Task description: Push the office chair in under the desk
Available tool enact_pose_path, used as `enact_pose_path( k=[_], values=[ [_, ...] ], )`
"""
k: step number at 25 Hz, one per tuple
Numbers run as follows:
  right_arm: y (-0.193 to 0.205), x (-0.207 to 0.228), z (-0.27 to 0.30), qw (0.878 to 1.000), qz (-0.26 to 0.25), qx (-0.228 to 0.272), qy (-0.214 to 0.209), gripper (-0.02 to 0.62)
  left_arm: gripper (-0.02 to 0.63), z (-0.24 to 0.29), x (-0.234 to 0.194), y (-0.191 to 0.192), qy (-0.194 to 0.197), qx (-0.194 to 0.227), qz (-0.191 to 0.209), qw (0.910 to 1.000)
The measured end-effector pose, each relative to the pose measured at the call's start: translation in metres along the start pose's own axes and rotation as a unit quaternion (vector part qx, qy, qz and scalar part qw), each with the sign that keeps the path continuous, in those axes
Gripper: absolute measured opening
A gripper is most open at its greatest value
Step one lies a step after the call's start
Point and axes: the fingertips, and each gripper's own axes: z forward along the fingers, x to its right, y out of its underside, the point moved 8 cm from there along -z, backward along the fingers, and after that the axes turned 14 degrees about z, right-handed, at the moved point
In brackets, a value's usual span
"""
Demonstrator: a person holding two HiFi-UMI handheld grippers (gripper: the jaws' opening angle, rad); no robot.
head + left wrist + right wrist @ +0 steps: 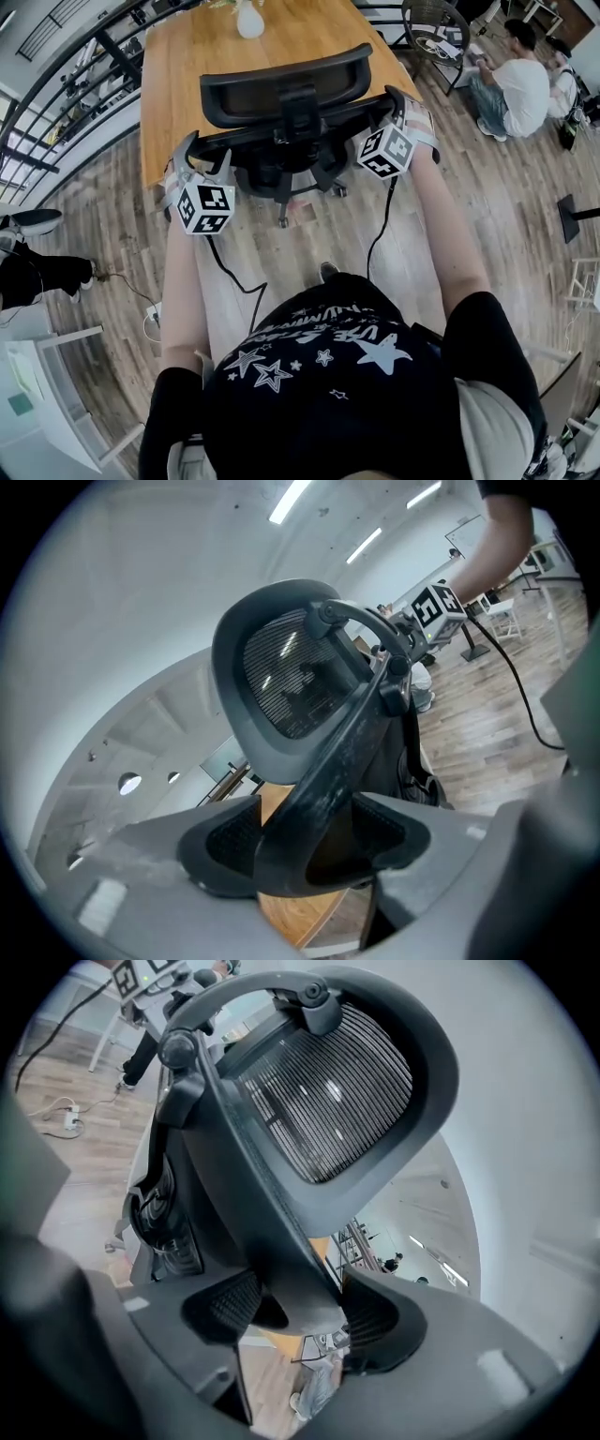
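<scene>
The black office chair (281, 94) stands with its seat partly beneath the wooden desk (183, 66), its mesh headrest toward me. My left gripper (197, 155) is shut on the left side of the chair's back frame (328, 761); in the left gripper view (314, 841) the bar fills the gap between both pads. On the right side of the same frame (272, 1232) my right gripper (398, 105) is closed, and in the right gripper view (300, 1321) the bar runs between its pads. The chair base (281, 202) shows below the backrest.
A white vase (249, 19) stands on the desk's far end. People sit at the back right (511, 89) beside a round black chair (436, 23). A railing (66, 84) runs along the left. The gripper cables (234, 277) trail over the wood floor, and white furniture (47, 384) stands at lower left.
</scene>
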Motion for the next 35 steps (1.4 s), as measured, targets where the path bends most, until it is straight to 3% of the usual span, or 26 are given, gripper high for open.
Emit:
enact_pose_path(
  k=[13,19,24,29,35],
  values=[
    [0.002,-0.010,-0.056,0.999,0.031,-0.003,0.025,0.272,0.324,-0.053,0.004,0.006,-0.021,0.008,-0.034,0.9992],
    [-0.008,-0.037,-0.100,0.998,0.050,0.001,0.022,0.260,0.324,-0.095,0.023,0.019,-0.007,0.021,-0.055,0.9983],
    [-0.017,-0.065,-0.148,0.996,0.089,0.020,0.027,0.228,0.324,-0.134,0.038,0.034,-0.029,0.038,-0.067,0.9966],
    [-0.012,-0.101,-0.187,0.990,0.140,0.021,-0.004,0.197,0.298,-0.164,0.057,0.038,-0.032,0.062,-0.097,0.9928],
    [-0.009,-0.121,-0.213,0.986,0.161,0.031,-0.026,0.153,0.252,-0.187,0.083,0.040,-0.019,0.062,-0.122,0.9904]
  ],
)
